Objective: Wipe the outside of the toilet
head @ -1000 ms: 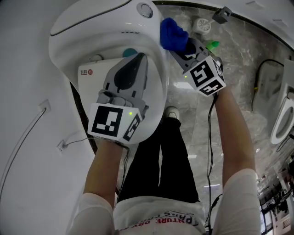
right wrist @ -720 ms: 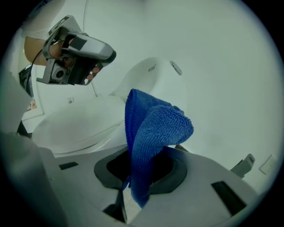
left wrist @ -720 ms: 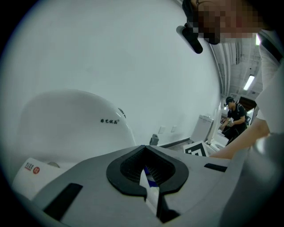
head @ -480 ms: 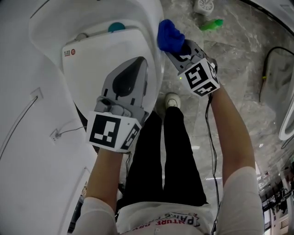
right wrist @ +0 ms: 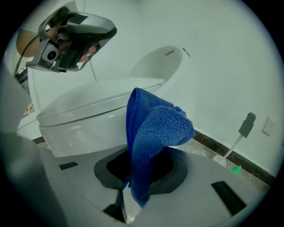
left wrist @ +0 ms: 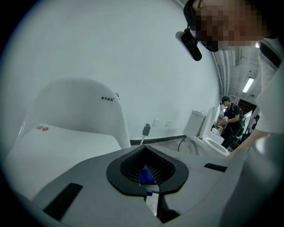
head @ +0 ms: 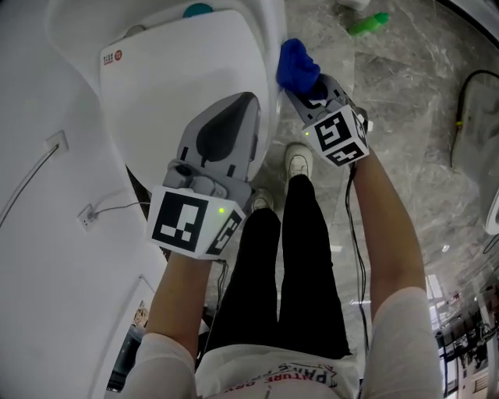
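The toilet [head: 175,86] fills the far left of the head view, with its lid down and the white wall to its left. The left claw [head: 249,100] hovers over the near right part of the lid. Its own view shows the two halves together around a small dark opening. A sliver of blue shows in that opening, but I cannot tell what it is, and the claw grips nothing of any size.

To the right, the right claw [head: 302,87] is clamped on a blue cloth [head: 296,64]. The cloth sits just beside the toilet's right flank, below the edge of the lid. No view settles whether it actually touches the porcelain. In the right gripper view the cloth [right wrist: 153,128] stands up out of the claw and its loose top folds over to the right, with the bowl behind it. Farther right, a green bottle [head: 366,23] lies on the marble floor [head: 413,117], well apart from the toilet.

The cloth looks like light, soft, limp terry. It should mould to the bowl's curve, but the free flap will likely drag and bunch. A hold low on the gathered part, as here, seems right, with the folded pad pressed flat to the surface. The glazed toilet is probably hard and slick, so the cloth should slide easily and the pressure must come from the arm.
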Motion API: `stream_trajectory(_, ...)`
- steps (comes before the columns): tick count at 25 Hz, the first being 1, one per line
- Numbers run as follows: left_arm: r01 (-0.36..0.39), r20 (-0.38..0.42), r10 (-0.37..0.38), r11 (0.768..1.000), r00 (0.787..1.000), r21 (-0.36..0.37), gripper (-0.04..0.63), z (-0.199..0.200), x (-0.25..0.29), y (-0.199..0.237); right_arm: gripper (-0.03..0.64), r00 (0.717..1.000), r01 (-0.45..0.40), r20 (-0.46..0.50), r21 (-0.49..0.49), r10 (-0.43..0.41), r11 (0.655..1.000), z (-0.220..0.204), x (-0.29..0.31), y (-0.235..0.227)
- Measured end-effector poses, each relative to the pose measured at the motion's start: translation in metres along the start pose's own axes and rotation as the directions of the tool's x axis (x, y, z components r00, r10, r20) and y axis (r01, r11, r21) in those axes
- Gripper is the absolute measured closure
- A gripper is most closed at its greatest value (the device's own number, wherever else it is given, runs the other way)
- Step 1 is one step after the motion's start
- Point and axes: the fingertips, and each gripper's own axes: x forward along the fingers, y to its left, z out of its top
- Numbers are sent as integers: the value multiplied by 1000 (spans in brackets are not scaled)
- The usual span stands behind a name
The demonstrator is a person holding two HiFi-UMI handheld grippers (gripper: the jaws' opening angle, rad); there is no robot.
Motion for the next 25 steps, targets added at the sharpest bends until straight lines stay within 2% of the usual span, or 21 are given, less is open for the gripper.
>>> stream_trajectory(13,66,-24,-65,996,998,53,589,-62,-77,-15,535,994,86,-83,129,-75,988,-44,-12,99)
stream_trajectory(17,90,-34,-87,992,996,86,589,-78,-102,-19,535,989,130,-93,216,-112,968,-51,-19,127)
stream_trajectory(20,78,-39,-75,992,996,95,589,-88,-122,-18,535,986,143,-121,268,-114,953,-57,-21,145)
stream_trajectory(25,28,-16,-27,997,1000,67,589,-104,-154,-9,535,982,136,-165,303,-89,943,-64,-23,175)
